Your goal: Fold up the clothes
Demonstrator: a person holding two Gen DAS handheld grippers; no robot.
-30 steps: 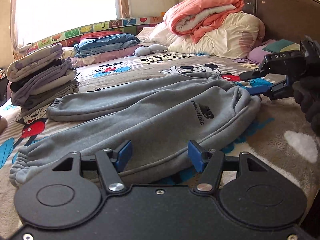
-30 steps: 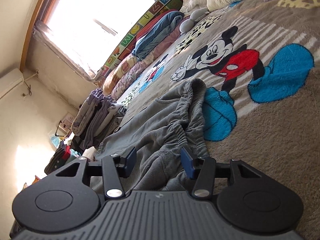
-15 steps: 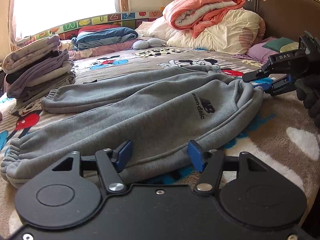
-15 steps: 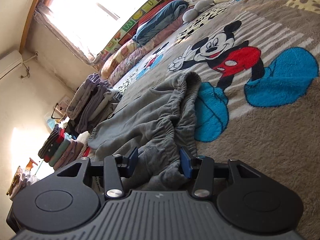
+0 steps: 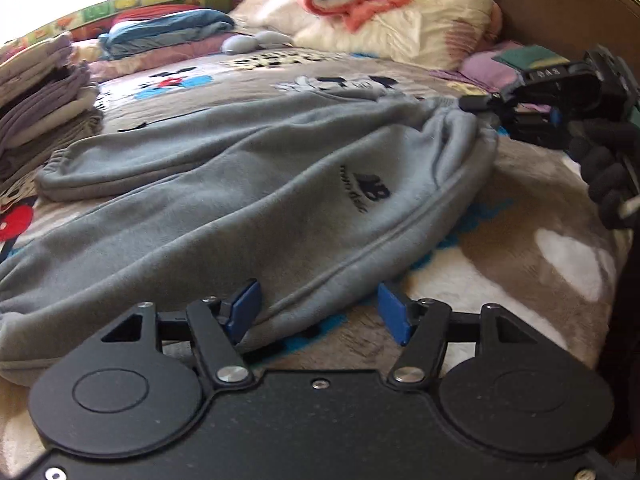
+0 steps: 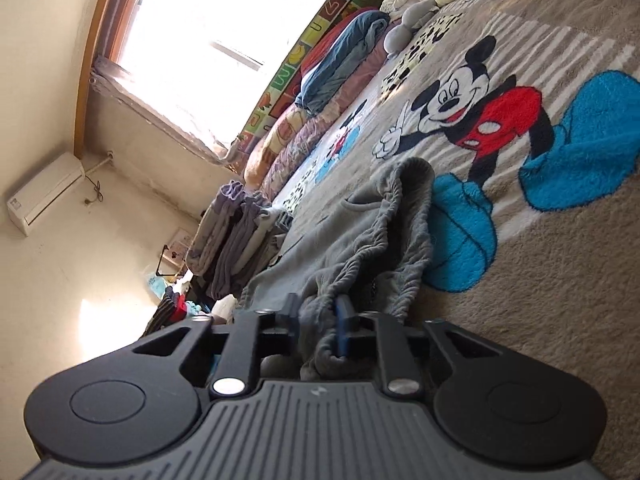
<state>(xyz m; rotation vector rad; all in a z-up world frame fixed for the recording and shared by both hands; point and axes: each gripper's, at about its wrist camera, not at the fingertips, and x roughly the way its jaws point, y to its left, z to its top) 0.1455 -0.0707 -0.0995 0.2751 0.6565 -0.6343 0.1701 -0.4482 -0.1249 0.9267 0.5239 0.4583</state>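
Grey sweatpants (image 5: 248,208) with a dark logo lie spread across the bed, legs to the left, waistband at the right. My left gripper (image 5: 320,310) is open, its blue pads on either side of the near edge of one leg. My right gripper (image 6: 318,320) is shut on the bunched elastic waistband (image 6: 384,248). The right gripper also shows in the left wrist view (image 5: 496,108) at the waistband's far end, held by a black-gloved hand.
A stack of folded clothes (image 5: 44,96) stands at the left of the bed. Piled quilts and pillows (image 5: 392,12) lie by the brown headboard (image 5: 560,12). A Mickey Mouse blanket (image 6: 560,240) covers the bed. A window (image 6: 224,40) is behind.
My right gripper has closed on the waistband; it was open around it before. My left gripper has moved in closer to the leg's near edge and stays open.
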